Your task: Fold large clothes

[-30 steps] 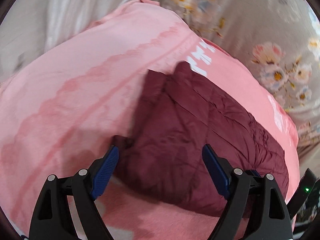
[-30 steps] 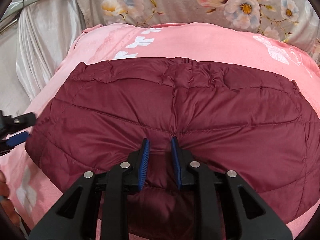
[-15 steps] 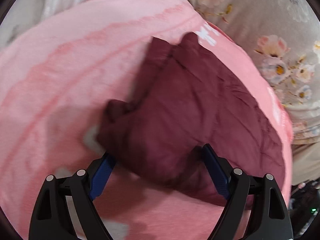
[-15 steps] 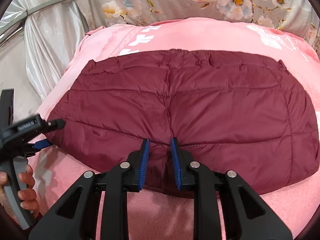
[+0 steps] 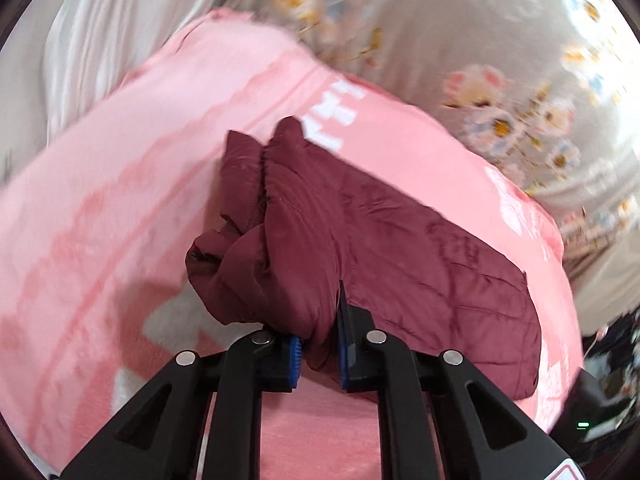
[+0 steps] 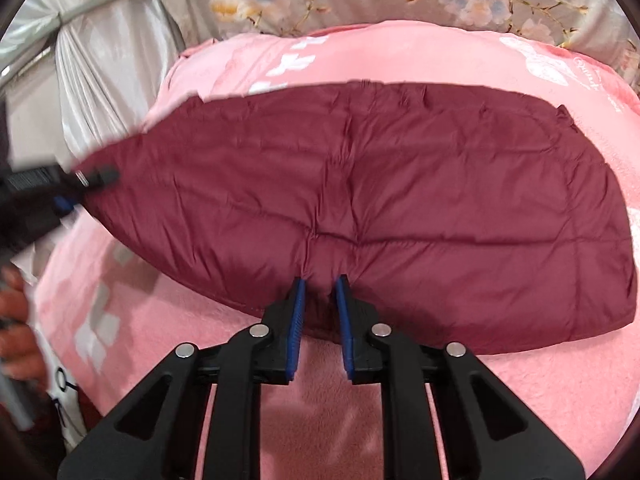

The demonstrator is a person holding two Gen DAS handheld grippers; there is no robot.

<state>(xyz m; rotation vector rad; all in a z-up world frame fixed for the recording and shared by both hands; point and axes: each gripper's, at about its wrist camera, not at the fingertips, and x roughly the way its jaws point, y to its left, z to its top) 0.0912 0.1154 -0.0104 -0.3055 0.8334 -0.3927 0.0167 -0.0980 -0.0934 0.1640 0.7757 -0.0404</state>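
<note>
Maroon puffer jacket (image 6: pixel 400 200) spread on pink blanket (image 6: pixel 520 400) over bed | left claw (image 5: pixel 318 354) clamped on bunched end, likely to lift for folding | right claw (image 6: pixel 320 312) pinching near hem, probably keeping quilted fabric taut.

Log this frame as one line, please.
stage: fold grasp | left gripper: shut on jacket end | right gripper: shut on jacket near edge | surface: pink blanket
</note>
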